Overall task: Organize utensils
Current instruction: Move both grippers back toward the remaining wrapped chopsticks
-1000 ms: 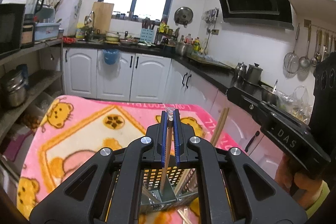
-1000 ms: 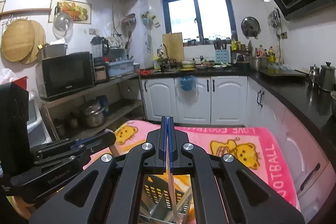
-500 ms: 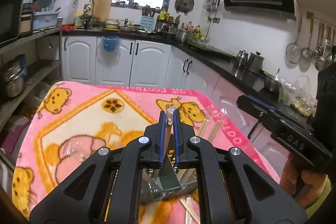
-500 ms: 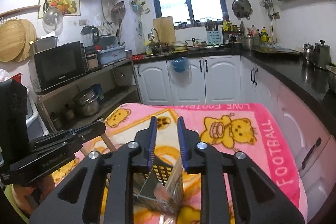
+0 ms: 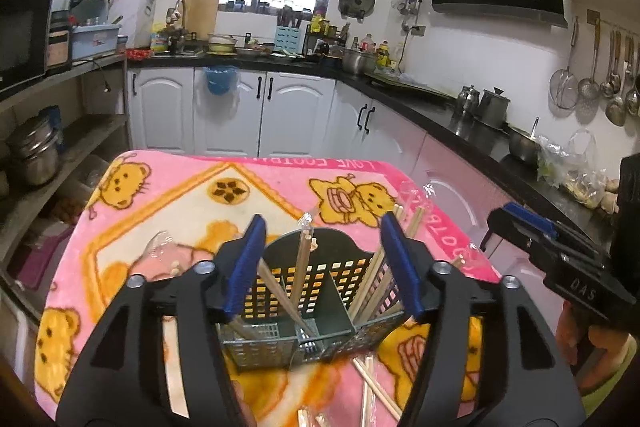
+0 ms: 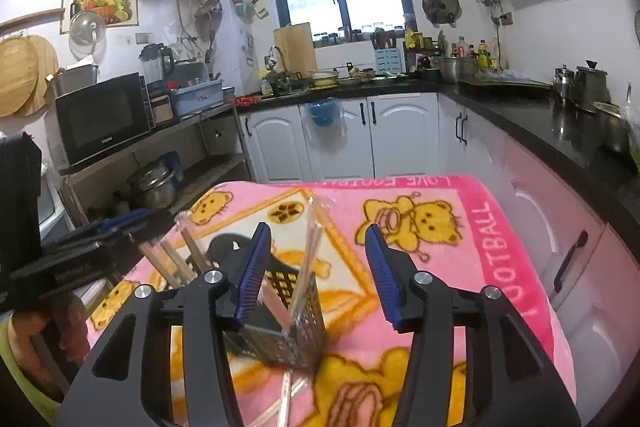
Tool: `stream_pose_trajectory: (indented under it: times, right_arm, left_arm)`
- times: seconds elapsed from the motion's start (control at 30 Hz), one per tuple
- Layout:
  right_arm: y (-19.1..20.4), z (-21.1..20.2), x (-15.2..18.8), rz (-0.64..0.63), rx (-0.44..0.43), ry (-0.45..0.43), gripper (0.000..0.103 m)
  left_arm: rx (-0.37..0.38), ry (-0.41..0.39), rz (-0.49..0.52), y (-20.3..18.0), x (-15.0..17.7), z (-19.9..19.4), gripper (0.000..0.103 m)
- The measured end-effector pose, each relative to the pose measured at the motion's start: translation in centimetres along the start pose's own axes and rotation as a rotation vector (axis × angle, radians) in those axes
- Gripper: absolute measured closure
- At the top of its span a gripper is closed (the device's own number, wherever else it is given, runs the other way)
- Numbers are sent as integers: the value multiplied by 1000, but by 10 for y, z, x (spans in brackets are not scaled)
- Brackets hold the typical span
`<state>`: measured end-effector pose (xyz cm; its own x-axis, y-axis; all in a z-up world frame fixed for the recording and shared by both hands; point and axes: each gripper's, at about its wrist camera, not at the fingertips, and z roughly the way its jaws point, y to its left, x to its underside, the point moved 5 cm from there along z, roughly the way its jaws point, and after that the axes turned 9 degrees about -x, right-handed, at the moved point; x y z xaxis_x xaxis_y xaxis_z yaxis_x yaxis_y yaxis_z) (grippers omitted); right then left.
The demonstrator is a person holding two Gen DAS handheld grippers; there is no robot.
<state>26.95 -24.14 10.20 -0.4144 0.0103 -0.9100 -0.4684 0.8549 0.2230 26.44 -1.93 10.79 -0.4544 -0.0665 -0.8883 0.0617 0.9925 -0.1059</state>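
Kitchen cabinets and a black counter ring the room, and in front of me a pink bear-print blanket (image 5: pixel 192 211) covers the table. Near the blanket's near edge, about midway along it, stands the perforated metal utensil caddy (image 5: pixel 320 311), split into compartments by inner walls.

My left gripper (image 5: pixel 322 263) hangs over the caddy with its blue pads spread wide, wider than the caddy's back wall, and nothing is between them. Just below it a wrapped pair of chopsticks (image 5: pixel 302 263) leans upright in the caddy's middle compartment, its plastic tip poking above the rim. More chopsticks (image 5: pixel 374 279) lean in the right-hand compartment, and others slant across the left one. Loose chopsticks (image 5: pixel 372 383) lie on the blanket by the near edge, just in front of the caddy.

My right gripper (image 6: pixel 318 273) is likewise wide open and holds nothing; through it I see a plastic-sleeved pair (image 6: pixel 308 267) standing in the caddy's nearest corner compartment, tilted slightly. From the right wrist view the left tool sits at the blanket's left edge, beside the caddy.
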Motion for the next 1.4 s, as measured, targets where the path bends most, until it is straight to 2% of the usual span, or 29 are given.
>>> stream_pose_trajectory:
  times: [0.1, 0.27, 0.33, 0.63, 0.93, 1.4]
  right_arm:
    - [-1, -6, 8, 0, 0, 15, 50]
    - [-1, -16, 20, -7, 2, 32, 43]
    - [-1, -19, 26, -4, 1, 36, 41]
    - [3, -31, 49, 13, -9, 59, 35]
    - [6, -43, 65, 27, -5, 61, 34]
    - [3, -55, 83, 43, 4, 70, 34]
  left_arm:
    - [0, -1, 0, 2, 2, -6, 38]
    - [0, -8, 0, 4, 6, -17, 16]
    - [0, -10, -4, 5, 11, -23, 11]
    - [32, -20, -35, 6, 32, -47, 11]
    - [29, -30, -28, -1, 55, -59, 11]
    - [12, 27, -31, -1, 87, -54, 11]
